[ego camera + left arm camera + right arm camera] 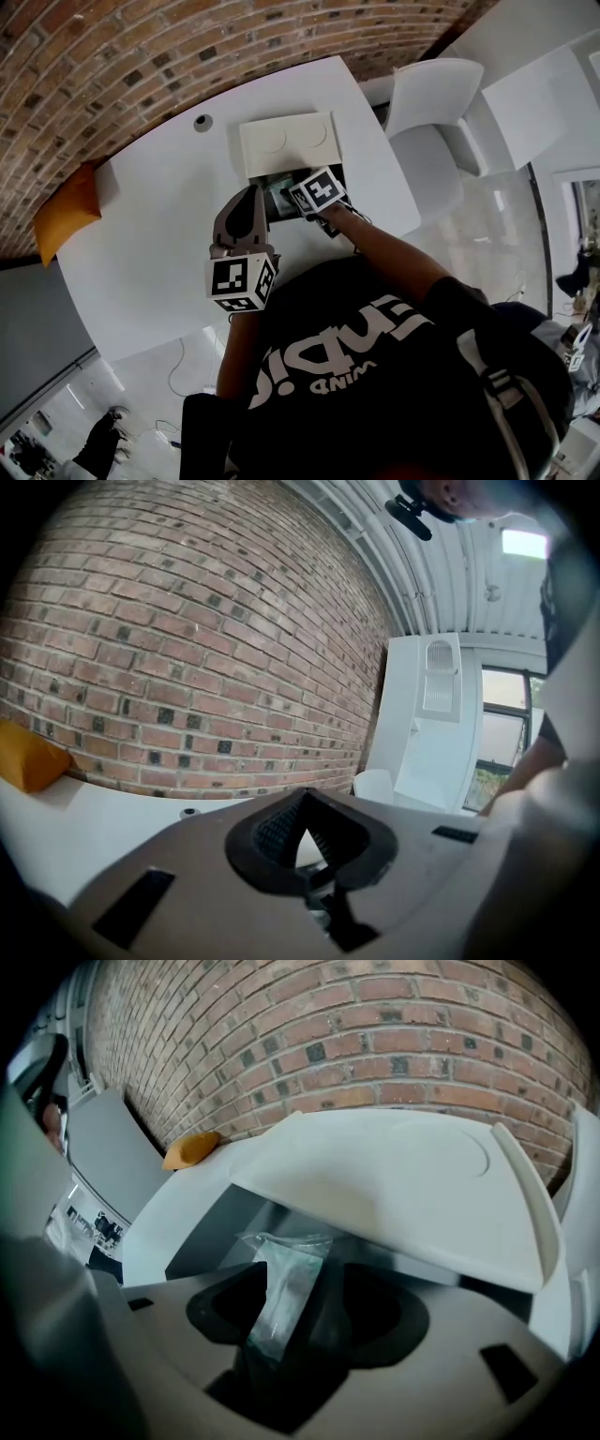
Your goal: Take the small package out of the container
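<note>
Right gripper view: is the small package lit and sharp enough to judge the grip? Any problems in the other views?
Right gripper view: small package shadowed under the container lid, soft but legible, clamped between the jaws. Left gripper view: brick wall bowed by fisheye, ceiling light glaring. Head view: table evenly lit, edges curved.

left gripper (302, 803) | jaws meet at the tips, nothing between them, pointing roughly level | right gripper (302, 1309) | jaws closed on small package (284, 1279), seemingly tipped downward | right forearm (389, 251) stretched forward | left forearm (236, 352) drawn in close to the body
</note>
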